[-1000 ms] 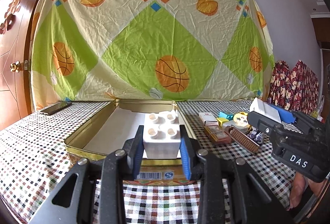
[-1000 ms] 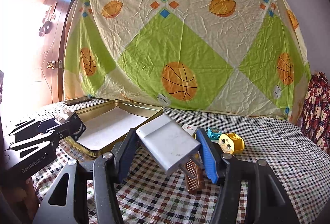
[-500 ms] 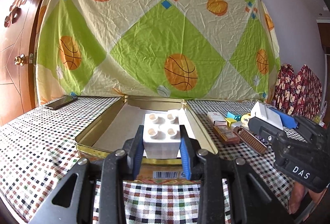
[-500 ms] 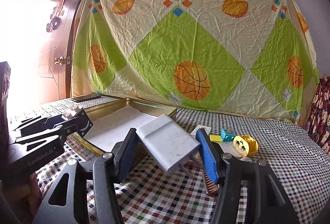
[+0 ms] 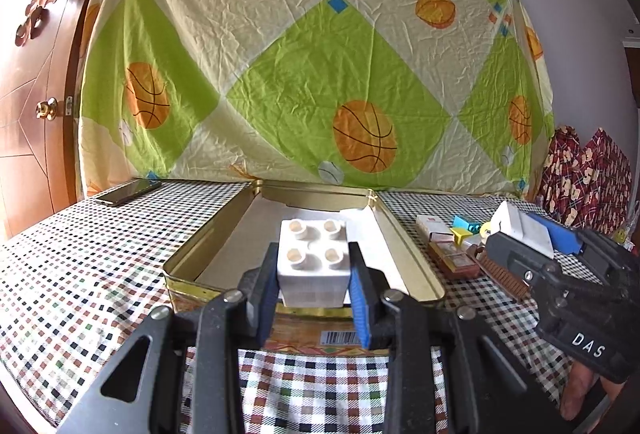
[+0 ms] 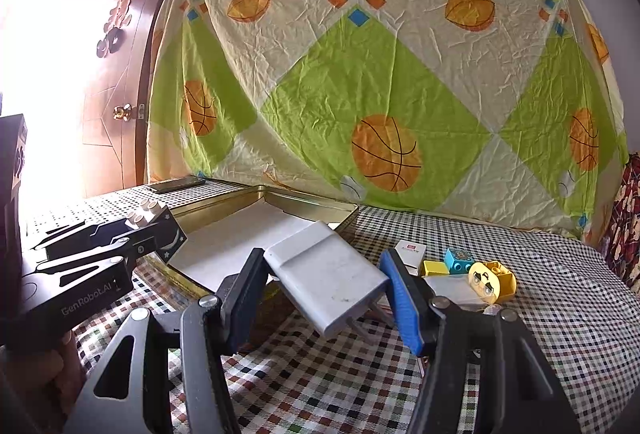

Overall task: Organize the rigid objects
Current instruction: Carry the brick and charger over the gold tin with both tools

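**Both grippers loaded beside the open tin**

Left wrist view: The left gripper [image 5: 313, 288] is clamped on a white four-stud block [image 5: 313, 262], studs upward, one finger on each side face. The block hangs just above the near edge of an open gold tin [image 5: 208, 234], which stands on the checked tabletop [image 5: 80, 274]. A white sheet lines the tin floor. Right of the tin lie a red-and-white small box [image 5: 430, 224], a blue block [image 5: 466, 224], a yellow block [image 5: 460, 234] and a brown comb [image 5: 504, 276]. A dark phone [image 5: 128, 191] lies near the far left corner of the tabletop. The right gripper [image 5: 532, 234] enters from the right edge, holding a white flat box [image 5: 520, 228].

Right wrist view: The right gripper [image 6: 326, 286] grips the white flat box [image 6: 326, 282] across its width; the box is tilted, its near end lower. It hangs above the tabletop [image 6: 560, 294], just beside the right wall of the gold tin [image 6: 312, 200]. A yellow face block [image 6: 492, 280], the blue block [image 6: 458, 262] and the yellow block [image 6: 432, 268] lie to the right. The left gripper [image 6: 148, 220] is at the left edge with the white four-stud block [image 6: 145, 212] between its fingers.
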Demonstrator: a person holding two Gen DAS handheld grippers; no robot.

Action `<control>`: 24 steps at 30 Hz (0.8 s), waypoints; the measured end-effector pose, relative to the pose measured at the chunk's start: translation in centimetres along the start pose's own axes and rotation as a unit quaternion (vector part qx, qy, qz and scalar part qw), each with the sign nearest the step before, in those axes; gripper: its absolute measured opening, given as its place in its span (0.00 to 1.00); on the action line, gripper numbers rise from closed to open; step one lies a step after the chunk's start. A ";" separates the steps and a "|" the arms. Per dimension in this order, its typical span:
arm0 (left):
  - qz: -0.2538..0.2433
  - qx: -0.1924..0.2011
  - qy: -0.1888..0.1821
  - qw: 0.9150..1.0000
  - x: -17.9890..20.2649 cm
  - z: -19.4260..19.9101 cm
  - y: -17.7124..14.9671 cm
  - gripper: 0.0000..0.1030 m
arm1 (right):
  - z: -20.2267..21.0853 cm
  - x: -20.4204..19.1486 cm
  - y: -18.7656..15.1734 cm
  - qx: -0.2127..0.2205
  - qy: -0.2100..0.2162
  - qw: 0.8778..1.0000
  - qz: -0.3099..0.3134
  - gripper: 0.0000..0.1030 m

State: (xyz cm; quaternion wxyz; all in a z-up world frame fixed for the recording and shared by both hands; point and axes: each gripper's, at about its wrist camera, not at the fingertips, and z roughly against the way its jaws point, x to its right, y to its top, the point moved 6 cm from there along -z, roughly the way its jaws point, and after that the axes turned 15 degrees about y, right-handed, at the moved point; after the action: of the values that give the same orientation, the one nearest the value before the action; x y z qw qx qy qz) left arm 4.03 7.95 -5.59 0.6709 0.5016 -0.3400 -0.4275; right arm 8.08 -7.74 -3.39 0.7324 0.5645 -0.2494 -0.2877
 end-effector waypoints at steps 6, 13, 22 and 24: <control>0.001 -0.003 0.001 1.000 -0.3 -0.1 -0.1 0.30 | -0.4 -0.5 0.1 -0.003 0.007 1.000 0.003 0.59; 0.002 -0.005 0.004 1.000 -0.8 -0.3 0.0 0.30 | -0.8 -1.4 0.1 -0.006 0.016 1.000 0.010 0.59; 0.003 -0.006 0.003 1.000 -1.3 -0.4 0.1 0.30 | -1.3 -2.3 0.2 -0.006 0.027 0.999 0.016 0.59; 0.003 -0.010 0.000 1.000 -1.4 -0.6 0.2 0.30 | -1.5 -2.4 0.2 -0.009 0.032 0.999 0.016 0.59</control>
State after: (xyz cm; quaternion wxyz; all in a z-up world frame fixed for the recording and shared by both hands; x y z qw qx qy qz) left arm 4.00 9.48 -5.61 0.6772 0.4939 -0.3372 -0.4287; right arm 7.45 -5.03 -3.60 0.7497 0.5624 -0.2321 -0.2603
